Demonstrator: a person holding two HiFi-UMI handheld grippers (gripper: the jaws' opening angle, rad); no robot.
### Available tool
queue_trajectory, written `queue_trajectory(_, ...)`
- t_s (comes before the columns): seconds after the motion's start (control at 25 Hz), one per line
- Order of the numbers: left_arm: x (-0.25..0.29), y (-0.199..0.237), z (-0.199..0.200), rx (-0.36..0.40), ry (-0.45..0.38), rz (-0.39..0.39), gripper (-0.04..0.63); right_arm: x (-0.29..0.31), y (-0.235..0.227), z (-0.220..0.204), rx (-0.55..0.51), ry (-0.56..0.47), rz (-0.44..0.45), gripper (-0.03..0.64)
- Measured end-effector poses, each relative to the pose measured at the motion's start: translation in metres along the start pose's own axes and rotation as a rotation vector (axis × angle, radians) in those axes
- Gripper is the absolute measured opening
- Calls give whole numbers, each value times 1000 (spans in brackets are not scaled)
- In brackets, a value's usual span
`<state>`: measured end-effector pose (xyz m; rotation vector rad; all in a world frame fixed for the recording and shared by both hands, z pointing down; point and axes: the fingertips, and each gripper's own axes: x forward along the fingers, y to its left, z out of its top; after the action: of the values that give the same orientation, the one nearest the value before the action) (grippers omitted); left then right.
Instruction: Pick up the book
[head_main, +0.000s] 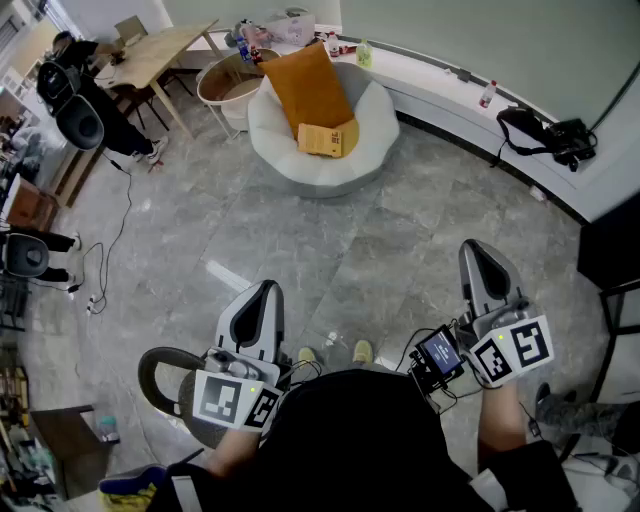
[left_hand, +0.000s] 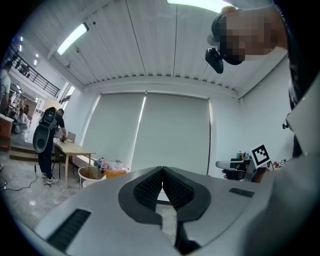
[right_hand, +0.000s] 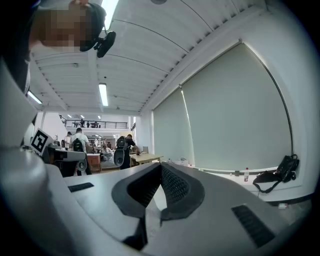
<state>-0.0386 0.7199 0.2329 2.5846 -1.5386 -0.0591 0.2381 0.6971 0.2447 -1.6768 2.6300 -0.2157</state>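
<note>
- Standing on the grey tiled floor (head_main: 300, 250), a person held the left gripper (head_main: 268, 292) and the right gripper (head_main: 476, 252) out level in front of the body, both well apart from the book.
- The left gripper's jaws were fully closed in the left gripper view, their ribbed pads (left_hand: 149, 187) meeting at the tip with nothing between them.
- The right gripper's jaws likewise met at the tip in the right gripper view, pads (right_hand: 175, 185) together and empty.
- The book (head_main: 320, 140), yellow-orange, lay on the seat of a round white chair (head_main: 375, 120) across the floor. It sat at the foot of an orange cushion (head_main: 305, 85) that leaned on the chair's back. The print on its cover was too small to read.
- The left marker cube (head_main: 232, 400) and the right marker cube (head_main: 520, 348) showed black-and-white block patterns on their faces.
- A small lit screen (head_main: 438, 352) sat just beside the right marker cube. What it displayed could not be made out.
- A wooden table (head_main: 150, 55) stood at the upper left of the head view, and a second person (left_hand: 50, 140) wearing a black backpack stood beside it.
- A round tub (head_main: 222, 85) stood between that table and the chair.
- A white ledge (head_main: 440, 85) along the wall carried a red-capped bottle (head_main: 487, 95) and a black bag (head_main: 545, 135). The bottle's label was too small to read.
</note>
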Motion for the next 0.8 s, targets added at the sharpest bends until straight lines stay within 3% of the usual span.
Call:
queue_trajectory(0.36,8,-13,-2,3,12,-16,9,7,10,4,46,-39,50,11)
queue_trajectory(0.56,9,-6,1,9,13,25,9,23,15,8,34,-50,83,11)
queue_trajectory(0.8,6,6,7,75,20,87,9,36,25,11,48,-58,122,11)
